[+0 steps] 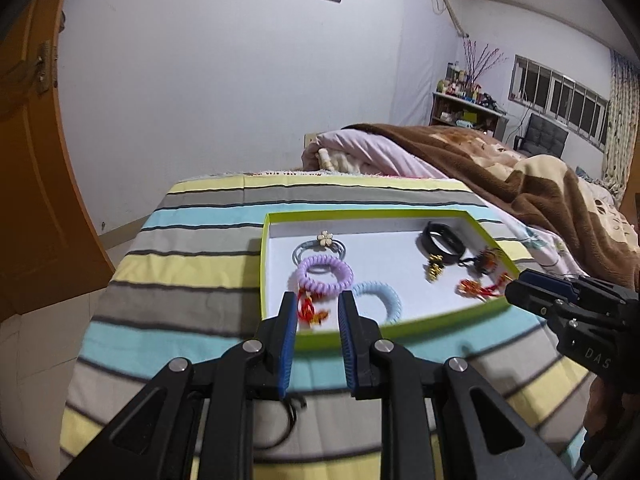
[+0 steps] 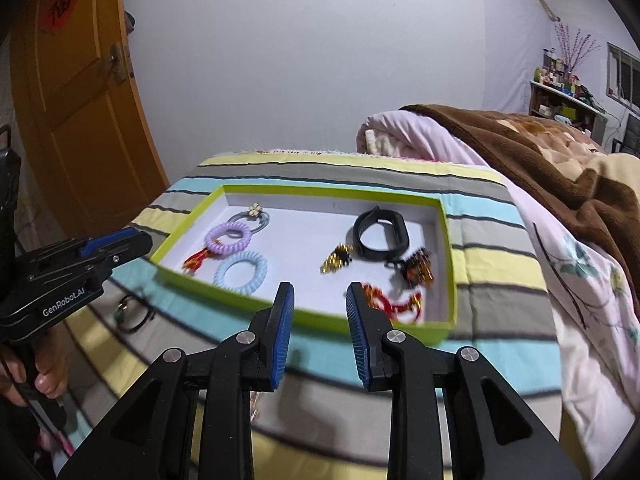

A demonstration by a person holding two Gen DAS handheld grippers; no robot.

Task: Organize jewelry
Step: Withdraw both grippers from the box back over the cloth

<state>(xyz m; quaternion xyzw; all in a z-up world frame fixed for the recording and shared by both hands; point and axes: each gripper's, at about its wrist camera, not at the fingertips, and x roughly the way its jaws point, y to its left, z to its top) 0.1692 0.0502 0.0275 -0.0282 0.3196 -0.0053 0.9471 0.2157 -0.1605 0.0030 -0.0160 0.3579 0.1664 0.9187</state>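
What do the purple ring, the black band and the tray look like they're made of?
Purple ring: coiled plastic, smooth and slightly glossy, judging by its spiral ridges. Black band: probably matte rubber or silicone, standing as a stiff loop. Tray: likely cardboard, thin green walls, flat white floor.

Bare white floor [image 2: 308, 236] mid-tray [image 2: 320, 191]

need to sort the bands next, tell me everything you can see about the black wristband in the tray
The black wristband, a matte, rubbery-looking closed loop with a flatter oval section on one side, lies flat on the white floor of the shallow green-rimmed cardboard tray, in its far right part. A small gold beaded charm lies just beside it, and a brown beaded hair clip sits at its near edge; contact is unclear. Neither claw touches it.
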